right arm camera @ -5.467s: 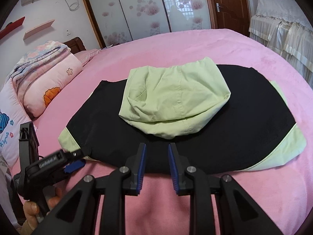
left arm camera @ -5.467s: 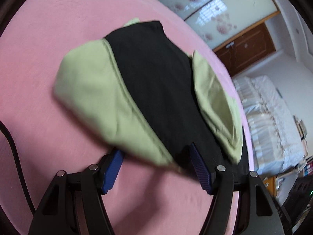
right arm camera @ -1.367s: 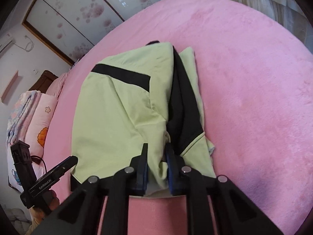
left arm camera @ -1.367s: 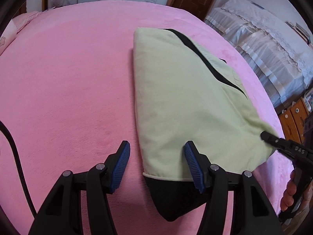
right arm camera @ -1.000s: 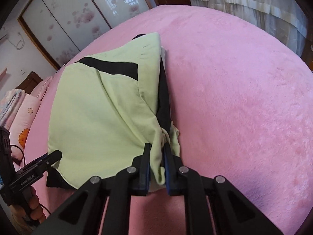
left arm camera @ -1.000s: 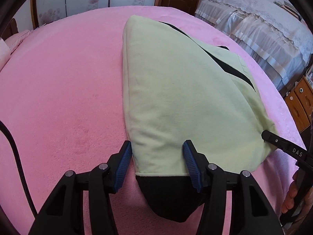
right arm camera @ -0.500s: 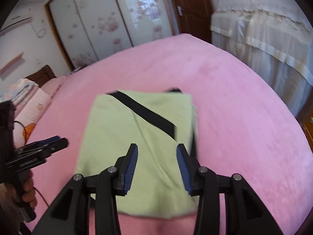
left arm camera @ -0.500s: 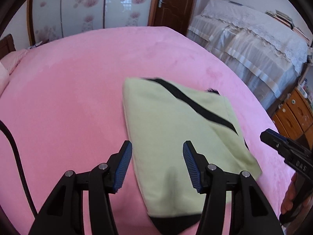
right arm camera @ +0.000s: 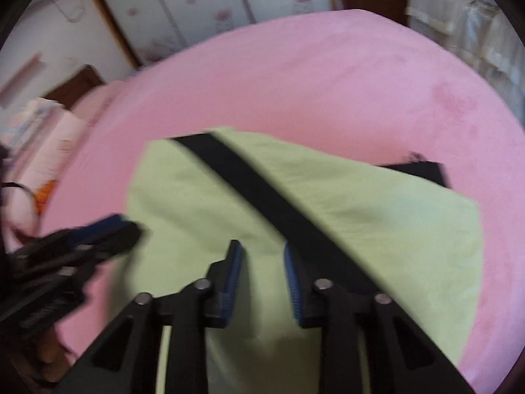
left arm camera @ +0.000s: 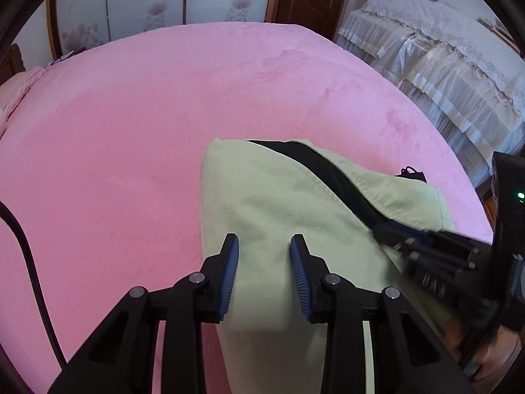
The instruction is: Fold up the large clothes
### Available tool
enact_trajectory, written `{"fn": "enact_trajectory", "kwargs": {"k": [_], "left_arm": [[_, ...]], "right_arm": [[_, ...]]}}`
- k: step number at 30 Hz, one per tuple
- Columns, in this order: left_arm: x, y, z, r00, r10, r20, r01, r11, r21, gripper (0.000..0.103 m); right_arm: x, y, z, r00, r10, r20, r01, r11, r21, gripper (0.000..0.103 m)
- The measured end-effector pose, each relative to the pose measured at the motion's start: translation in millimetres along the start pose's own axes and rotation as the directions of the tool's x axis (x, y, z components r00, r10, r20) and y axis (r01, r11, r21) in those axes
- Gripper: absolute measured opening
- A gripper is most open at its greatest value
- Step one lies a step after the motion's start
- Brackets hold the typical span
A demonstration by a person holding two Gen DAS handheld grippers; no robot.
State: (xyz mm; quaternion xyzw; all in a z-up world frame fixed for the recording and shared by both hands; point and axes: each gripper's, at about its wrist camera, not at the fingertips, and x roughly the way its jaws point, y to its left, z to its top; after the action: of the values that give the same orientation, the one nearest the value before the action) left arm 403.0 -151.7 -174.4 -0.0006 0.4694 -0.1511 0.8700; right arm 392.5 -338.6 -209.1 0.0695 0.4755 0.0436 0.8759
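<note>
Folded garment (left arm camera: 295, 216) lies flat on the pink bed (left arm camera: 131, 115), pale green with a black stripe (right arm camera: 262, 193) running diagonally from upper left to lower right of the right wrist frame. In both views it fills the lower centre and lower right.

Left gripper (left arm camera: 264, 269): jaws parted to a moderate gap, nothing between them, hovering over the garment's left-hand part near its left edge. Right gripper (right arm camera: 261, 275): jaws likewise apart and empty, over the green panel, right fingertip just at the stripe. Right view is motion-blurred, so I can't tell whether either tool touches the cloth.

Key relation: the garment sits directly ahead of and under both grippers, long axis running roughly away from them, towards the top of the frames. Each gripper shows in the other's view, the right one at the right of the left view, the left one at the left of the right view, so they flank the near end side by side. Neither is clearly nearer.

My read: the near edge is the likely grab for another fold away from the person, or the fold is done.
</note>
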Motion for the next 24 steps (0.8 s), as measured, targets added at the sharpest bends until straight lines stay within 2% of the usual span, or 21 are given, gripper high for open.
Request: {"fn": "enact_trajectory", "kwargs": {"k": [1,3,4,8,11,18,22,24], "left_arm": [[6,0,-1,1.000,-0.027,-0.005,0.027,1.000,-0.003,0.031],[13,-1,-4,0.998,-0.054,-0.013,0.054,0.999,-0.008,0.031],[19,-3,-6,0.999,-0.043,-0.017,0.043,0.999,-0.001,0.031],[29,-10,-14,1.000,-0.009,-0.009,0.009,1.000,0.020,0.031],[30,-11,-14,1.000,-0.011,-0.011,0.011,1.000,0.019,0.031],[26,-13,-15,1.000,-0.005,-0.017,0.005,1.000,0.002,0.032],[4,-10,-15,0.999,-0.013,-0.032,0.012,0.999,-0.035,0.043],[-12,-9,-16,1.000,0.008,-0.022,-0.009,1.000,-0.027,0.046]], "right_arm": [[3,-19,-3,1.000,-0.008,0.002,0.008,1.000,0.022,0.000],[5,-53,-11,0.998,0.069,0.004,-0.069,0.991,0.113,0.000],[3,-63,-16,0.996,0.087,0.017,-0.088,0.986,0.138,0.000],[-3,-78,-29,0.993,0.101,0.062,-0.111,0.978,0.175,0.000],[0,-82,-30,0.991,0.121,0.064,-0.131,0.972,0.197,0.000],[-9,-67,-24,0.998,0.056,0.024,-0.059,0.989,0.137,0.000],[-36,-64,-25,0.999,0.010,0.033,-0.014,0.993,0.120,0.004],[-51,-63,-24,0.999,0.012,0.041,-0.017,0.992,0.123,0.004]]}}
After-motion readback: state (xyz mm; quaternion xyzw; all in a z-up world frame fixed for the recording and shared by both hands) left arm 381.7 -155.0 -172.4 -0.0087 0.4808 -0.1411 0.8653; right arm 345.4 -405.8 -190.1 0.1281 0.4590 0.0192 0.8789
